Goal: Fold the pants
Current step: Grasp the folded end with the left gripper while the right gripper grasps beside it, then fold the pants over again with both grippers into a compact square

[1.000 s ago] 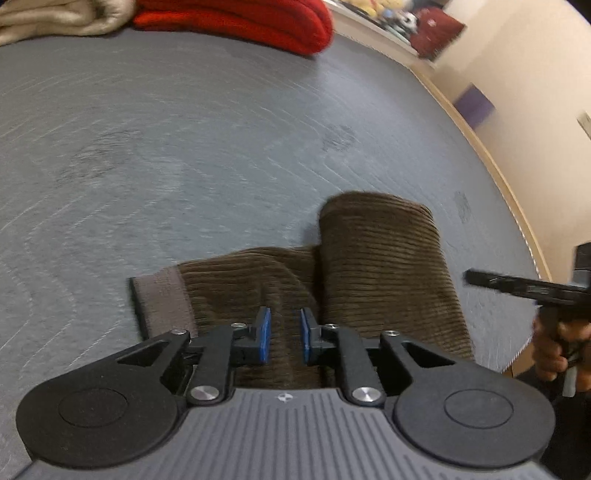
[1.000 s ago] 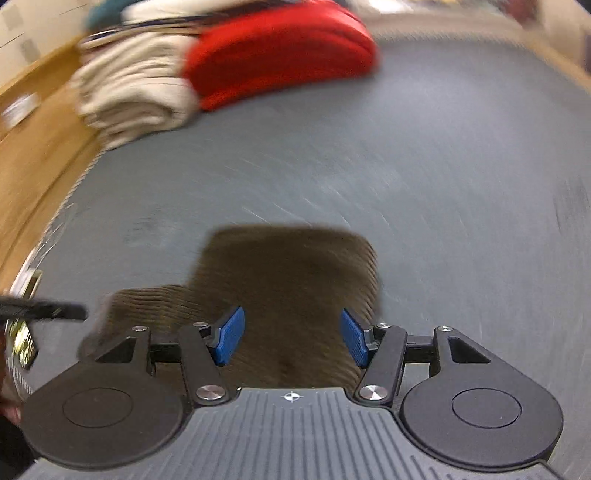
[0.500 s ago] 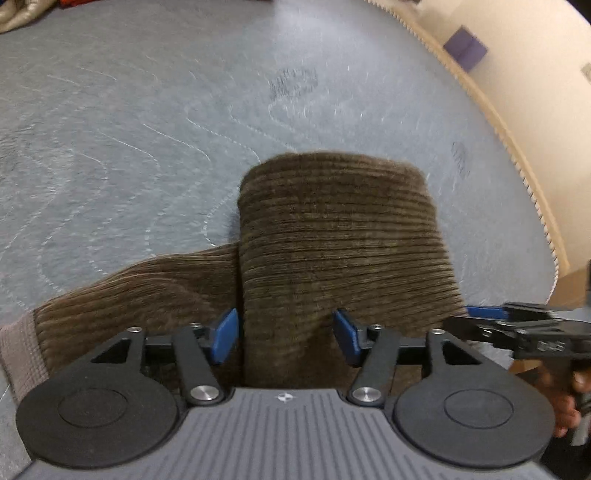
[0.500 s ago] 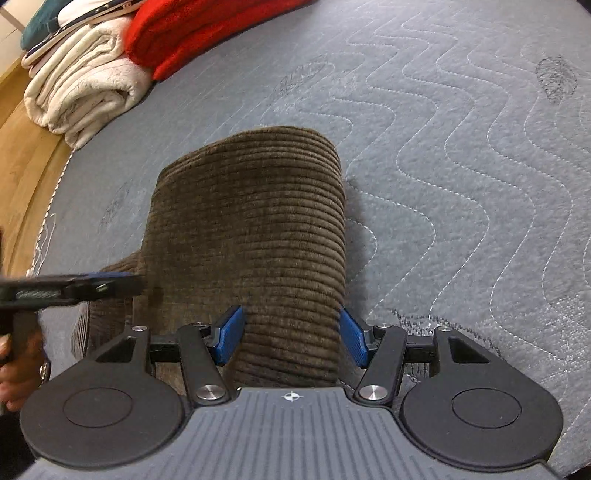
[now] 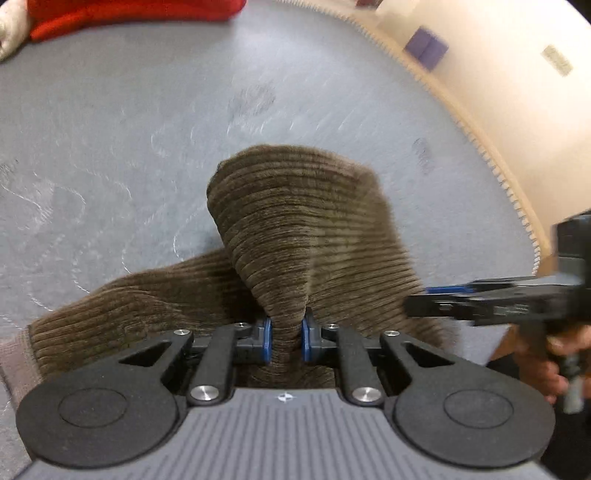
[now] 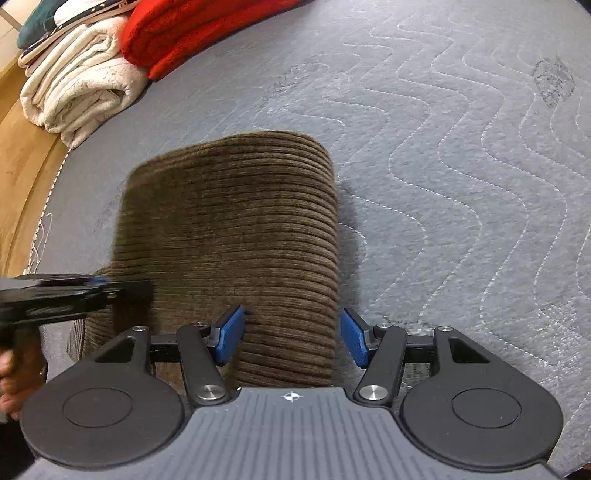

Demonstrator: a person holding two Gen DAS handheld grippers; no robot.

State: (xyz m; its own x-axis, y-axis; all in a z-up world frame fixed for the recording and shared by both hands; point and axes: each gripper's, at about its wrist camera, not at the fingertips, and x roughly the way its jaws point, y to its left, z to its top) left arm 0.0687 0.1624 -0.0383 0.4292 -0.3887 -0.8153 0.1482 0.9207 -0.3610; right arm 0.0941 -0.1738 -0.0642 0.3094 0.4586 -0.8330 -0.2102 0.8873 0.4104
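Note:
Brown corduroy pants [image 5: 295,229] lie folded on a grey quilted mattress [image 5: 110,129]. My left gripper [image 5: 287,339] is shut on the near edge of the pants, pinching the cloth into a ridge that rises toward the fold. In the right wrist view the pants [image 6: 236,229] show as a folded slab. My right gripper [image 6: 291,336] is open, its blue pads either side of the slab's right part. The right gripper also shows in the left wrist view [image 5: 480,302], and the left one in the right wrist view [image 6: 74,291].
Folded red cloth [image 6: 192,29] and cream towels [image 6: 81,81] are stacked at the mattress's far left corner. A wooden floor [image 6: 18,147] lies beyond the left edge. A cream wall with a purple box [image 5: 426,48] stands past the right edge.
My left gripper went from open around the pants' edge to shut on it, bunching the cloth. The right gripper has stayed open over the pants.

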